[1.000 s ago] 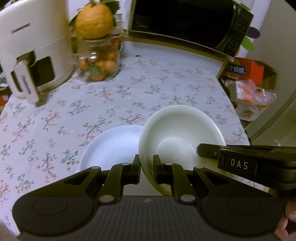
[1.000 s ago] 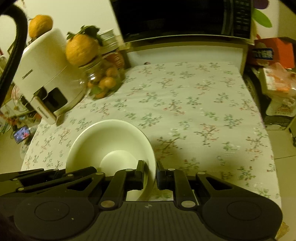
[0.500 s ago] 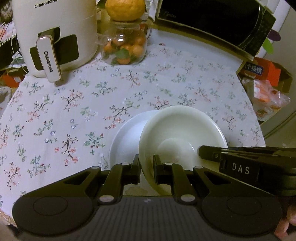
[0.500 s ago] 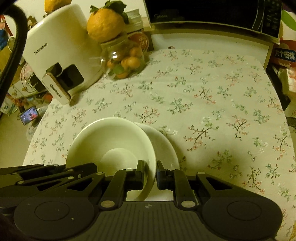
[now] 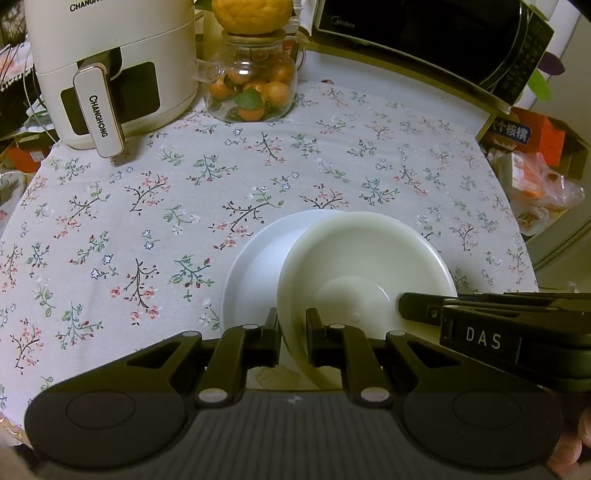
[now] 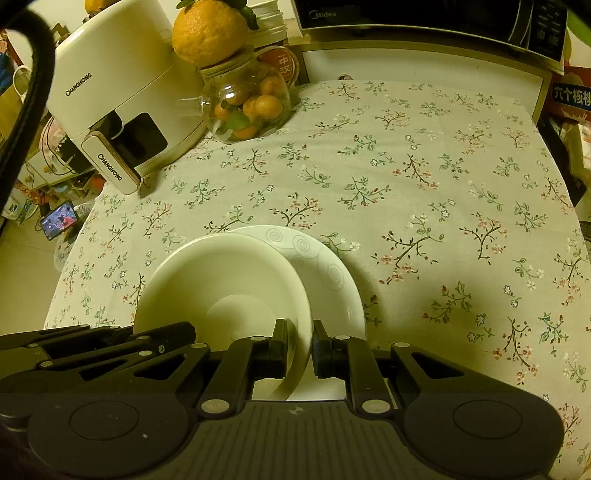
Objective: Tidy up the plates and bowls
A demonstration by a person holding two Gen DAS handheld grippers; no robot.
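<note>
Pinching the white bowl (image 5: 364,266) by its rim, the left hand-held gripper (image 5: 291,341) clamps at nine o'clock and the right hand-held gripper (image 6: 300,343) at three o'clock (both tight). It overlaps a swirly plate (image 6: 325,273) on the table (image 5: 155,206).

- The left wrist camera sits just behind the left gripper (image 5: 291,341). It looks forward and steeply down at the table (image 5: 110,229), very near the bowl (image 5: 365,266).
- The right wrist camera sits just behind the right gripper (image 6: 300,349). It looks the same way, down and close.
- Both views share the bowl, the plate (image 5: 251,273) under it, the air fryer (image 5: 110,55) at 11 o'clock, the jar (image 5: 251,88) at 12 and the microwave (image 5: 424,33) at 1.
- Each view shows the other gripper: at 3 o'clock in the left view, at 9 in the right.
</note>
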